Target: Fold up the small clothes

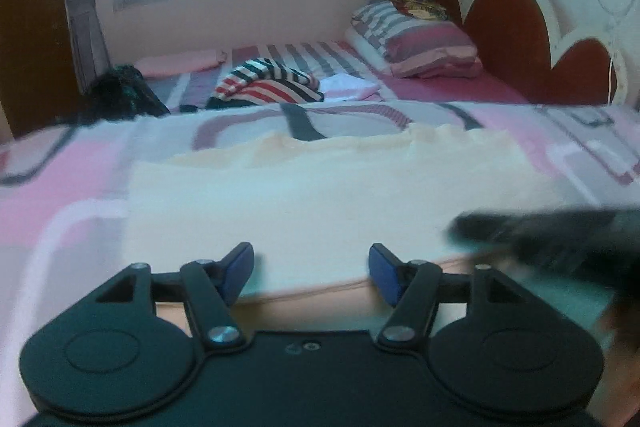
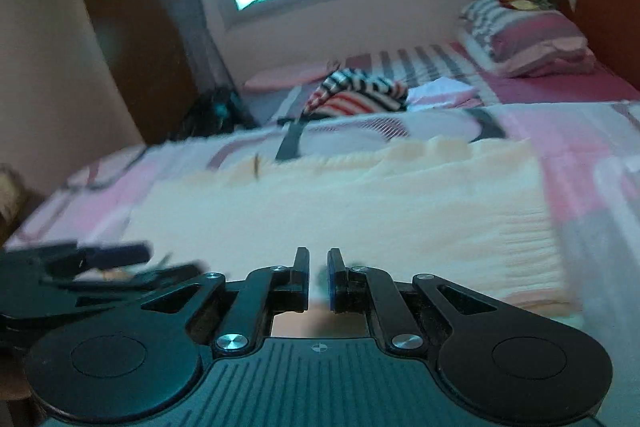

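Observation:
A cream ribbed garment (image 1: 320, 195) lies spread flat on the pink patterned bedspread (image 1: 60, 187). My left gripper (image 1: 311, 259) stands open over the garment's near edge, blue pads wide apart, with nothing pinched between them. My right gripper (image 1: 540, 231) shows as a dark blur at the right of the left wrist view. In the right wrist view the right gripper (image 2: 319, 267) is shut to a thin slit above the near edge of the cream garment (image 2: 360, 207), with no cloth seen in the slit. The left gripper (image 2: 100, 259) is a blur low on the left.
Farther back on the bed lie a red, white and dark striped garment (image 1: 268, 83), a small white folded cloth (image 1: 348, 87) and a dark bundle (image 1: 120, 95). A striped pillow (image 1: 424, 47) leans by the red headboard (image 1: 508, 27). A brown wardrobe (image 2: 132, 27) stands left.

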The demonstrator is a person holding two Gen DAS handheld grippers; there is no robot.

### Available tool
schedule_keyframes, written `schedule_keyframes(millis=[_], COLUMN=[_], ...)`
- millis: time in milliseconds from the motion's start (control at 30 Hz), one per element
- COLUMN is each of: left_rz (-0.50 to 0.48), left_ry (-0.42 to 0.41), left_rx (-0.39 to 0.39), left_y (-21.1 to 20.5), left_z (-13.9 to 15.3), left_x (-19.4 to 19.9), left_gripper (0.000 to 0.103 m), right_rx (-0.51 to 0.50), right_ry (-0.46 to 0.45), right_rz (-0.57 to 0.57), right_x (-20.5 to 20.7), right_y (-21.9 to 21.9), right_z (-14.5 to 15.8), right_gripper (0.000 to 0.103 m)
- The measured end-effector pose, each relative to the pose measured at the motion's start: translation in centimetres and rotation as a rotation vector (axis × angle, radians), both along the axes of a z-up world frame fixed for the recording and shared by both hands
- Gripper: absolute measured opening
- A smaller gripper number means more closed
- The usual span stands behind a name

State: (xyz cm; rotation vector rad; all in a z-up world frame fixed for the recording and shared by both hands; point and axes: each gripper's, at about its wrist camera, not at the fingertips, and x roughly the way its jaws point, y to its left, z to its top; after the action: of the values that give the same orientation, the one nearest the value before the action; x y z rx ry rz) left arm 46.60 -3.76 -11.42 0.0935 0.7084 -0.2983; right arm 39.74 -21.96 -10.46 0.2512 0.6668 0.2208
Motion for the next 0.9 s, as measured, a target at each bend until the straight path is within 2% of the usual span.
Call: schedule_keyframes(millis=[67, 133, 200, 233, 300, 333, 400, 467, 533, 733, 800, 900], left_rz=[0.005, -0.005, 0.001, 0.007, 0.019, 0.024, 0.021, 0.026, 0.043, 0.104, 0.118, 0.136], left_ry=[0.028, 0.013, 0.014, 0.016, 0.024, 0.008, -0.040, -0.044, -0.046, 0.040, 0.032, 0.055], left_rx=[0.011, 0.022, 0.030, 0.034, -0.001, -0.022, -0.019, -0.005, 0.019, 0.003, -0.004, -0.056], left_y=[-0.3, 0.7, 2.3, 3.1, 4.0, 4.2, 3.8, 3.7, 3.9, 5.4, 6.1, 7.1], left_z=[-1.1, -1.9, -2.0, -1.7, -0.8, -0.1, 1.0, 1.5, 1.3, -0.6, -0.9, -1.5], left_x=[0.2, -0.2, -0.8, -0.8, 0.0, 0.6, 2.2, 4.4, 6.2, 10.9, 11.0, 11.4], left_gripper=[0.062, 0.065, 0.065, 0.063, 0.062, 0.063, 0.065, 0.065, 0.061, 0.060, 0.060, 0.061], right_rx=[0.000, -0.034, -0.110, -0.105, -0.005, -0.011, 0.032, 0.084, 0.058, 0.072, 0.079, 0.089], right_ry=[0.031, 0.026, 0.032, 0.051, 0.052, 0.035, -0.030, -0.036, -0.045, -0.003, -0.003, 0.001], right_rz=[-0.002, -0.039, -0.188, -0.249, -0.272, -0.284, -0.247, -0.192, -0.148, -0.054, -0.007, 0.081], right_x=[0.2, -0.3, -0.8, -0.9, -1.1, -1.0, -0.2, 1.9, 3.8, 8.8, 9.6, 10.4], right_y=[-0.2, -1.8, -4.5, -6.4, -9.6, -9.8, -9.6, -8.7, -7.2, -4.4, -2.3, 0.9], right_z=[-0.9, -1.2, -1.4, -1.7, -1.7, -1.3, 0.0, 0.6, 0.8, -0.6, -1.2, -2.2], right_gripper=[0.006, 0.006, 0.006, 0.005, 0.005, 0.005, 0.005, 0.005, 0.005, 0.005, 0.005, 0.005])
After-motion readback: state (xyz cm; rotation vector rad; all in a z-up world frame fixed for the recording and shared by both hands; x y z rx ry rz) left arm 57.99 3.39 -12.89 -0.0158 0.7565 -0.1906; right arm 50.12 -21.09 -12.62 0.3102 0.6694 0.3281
